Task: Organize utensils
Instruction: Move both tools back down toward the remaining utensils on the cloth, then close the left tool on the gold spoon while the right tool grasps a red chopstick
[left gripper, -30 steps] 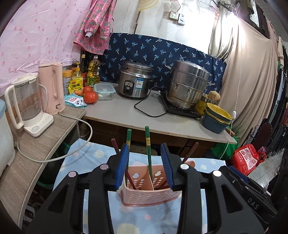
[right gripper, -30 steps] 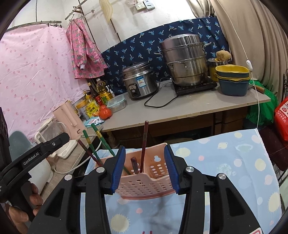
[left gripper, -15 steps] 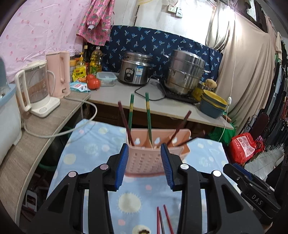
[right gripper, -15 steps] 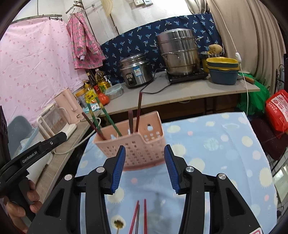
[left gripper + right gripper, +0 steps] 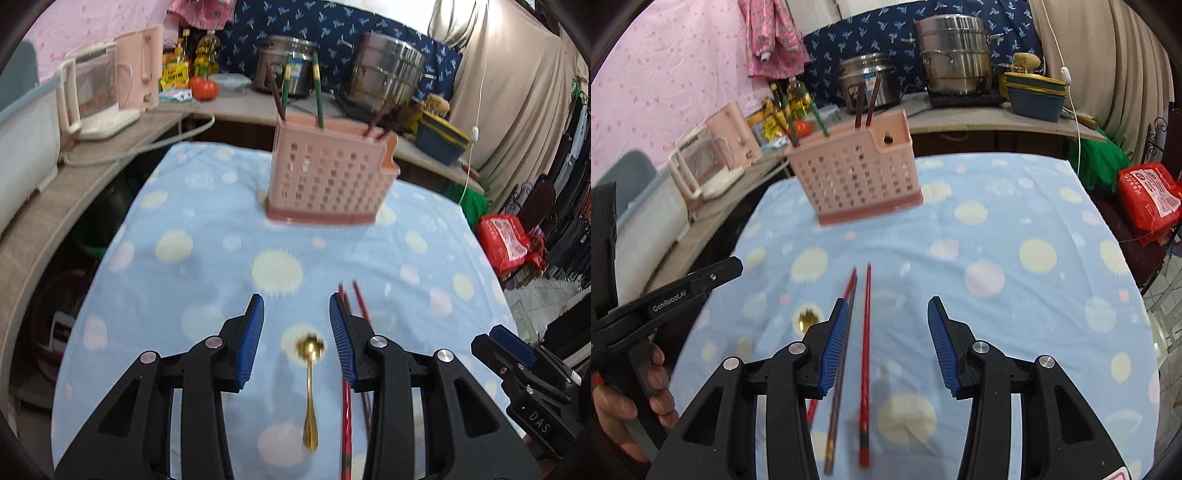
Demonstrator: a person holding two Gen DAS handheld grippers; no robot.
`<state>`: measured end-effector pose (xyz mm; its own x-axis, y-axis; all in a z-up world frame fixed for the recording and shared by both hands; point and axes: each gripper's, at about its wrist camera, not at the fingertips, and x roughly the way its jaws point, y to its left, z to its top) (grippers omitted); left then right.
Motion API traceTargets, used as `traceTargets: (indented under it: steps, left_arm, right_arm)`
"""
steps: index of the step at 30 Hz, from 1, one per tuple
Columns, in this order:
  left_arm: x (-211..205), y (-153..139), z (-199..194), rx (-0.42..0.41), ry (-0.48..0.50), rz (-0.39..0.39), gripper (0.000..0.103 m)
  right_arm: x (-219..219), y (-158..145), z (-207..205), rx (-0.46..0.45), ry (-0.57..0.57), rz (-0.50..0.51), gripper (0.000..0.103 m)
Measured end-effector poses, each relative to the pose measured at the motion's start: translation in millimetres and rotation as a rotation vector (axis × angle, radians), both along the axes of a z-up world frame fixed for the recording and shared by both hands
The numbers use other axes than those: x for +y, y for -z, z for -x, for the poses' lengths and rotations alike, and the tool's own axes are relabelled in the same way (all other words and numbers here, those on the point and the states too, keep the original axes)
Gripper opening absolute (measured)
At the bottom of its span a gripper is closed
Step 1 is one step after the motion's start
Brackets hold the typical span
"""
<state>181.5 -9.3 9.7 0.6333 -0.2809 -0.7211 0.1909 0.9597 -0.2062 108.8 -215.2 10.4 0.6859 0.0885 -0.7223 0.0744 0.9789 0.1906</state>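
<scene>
Left gripper (image 5: 296,314) released over gold spoon (image 5: 310,384), right gripper (image 5: 885,317) released over red chopsticks (image 5: 865,354), pink holder (image 5: 853,173) beyond

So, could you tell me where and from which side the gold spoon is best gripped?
Probably the slim handle of the gold spoon, from above with the open left gripper: it lies flat on the blue cloth, lengthwise between the fingers, so the pads close across it.

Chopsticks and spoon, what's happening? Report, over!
Both grippers, left and right, open, empty. Gold spoon and chopsticks loose on cloth, not in pink holder. Path clear.
</scene>
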Motion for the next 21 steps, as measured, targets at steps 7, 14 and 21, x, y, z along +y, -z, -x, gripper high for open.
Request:
traceTargets:
  steps: [7,14,21]
  left_arm:
    - [-0.2,39.0,44.0,0.091,0.018,-0.028,0.035]
    - [3.4,68.0,65.5,0.147,0.011,-0.047,0.035]
    - [-4.8,75.1,67.8,0.158,0.043,-0.033,0.035]
  right_arm:
    - [14.4,37.3,40.3,0.080,-0.033,0.006,0.041]
    - [27.0,62.2,60.6,0.132,-0.055,0.006,0.034]
    - [31.3,71.4,63.6,0.153,-0.063,0.001,0.031]
